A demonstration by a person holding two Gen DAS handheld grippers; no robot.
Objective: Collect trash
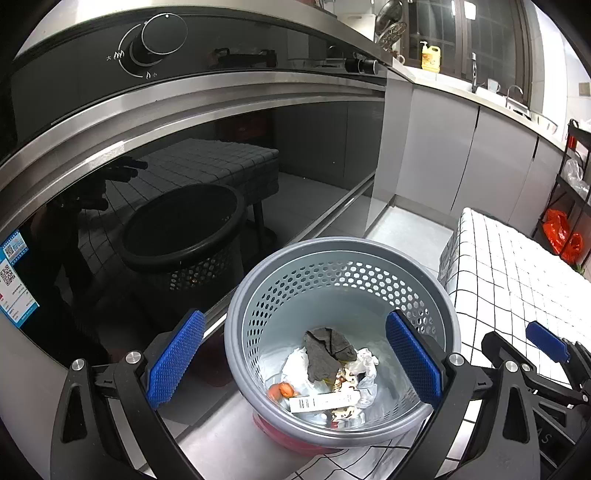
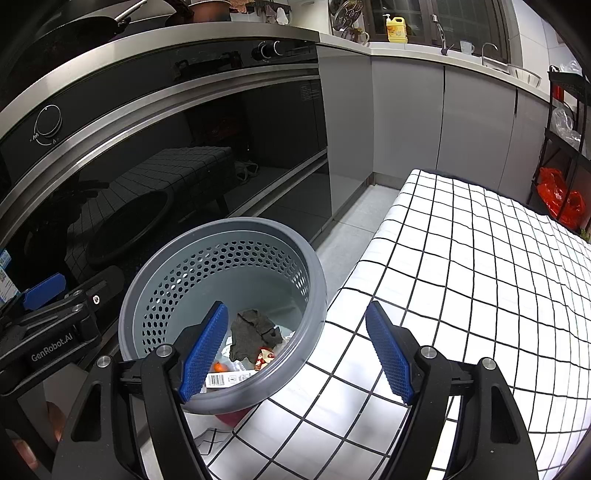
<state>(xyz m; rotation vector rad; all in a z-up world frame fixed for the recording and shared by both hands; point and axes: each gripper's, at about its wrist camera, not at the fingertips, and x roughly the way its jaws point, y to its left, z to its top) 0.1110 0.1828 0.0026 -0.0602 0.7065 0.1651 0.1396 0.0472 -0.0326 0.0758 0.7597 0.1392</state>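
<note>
A grey perforated trash basket (image 1: 236,317) stands on the floor beside the table; it also shows in the right wrist view (image 2: 317,273). Inside lie a grey cloth (image 1: 327,350), crumpled white paper (image 1: 295,369), a white barcode strip (image 1: 321,402), an orange scrap (image 1: 280,390) and wrappers. My left gripper (image 1: 295,365) is open and empty above the basket. My right gripper (image 2: 297,350) is open and empty, over the basket's right rim and the table edge. The cloth (image 2: 253,334) and the strip (image 2: 225,379) show there too.
A table with a white black-checked cloth (image 2: 480,280) lies to the right. A dark glass oven front (image 1: 166,177) with knobs stands to the left. Grey cabinets (image 2: 406,122), a counter with a yellow bottle (image 2: 396,28) and a shelf rack with an orange bag (image 2: 561,199) stand behind.
</note>
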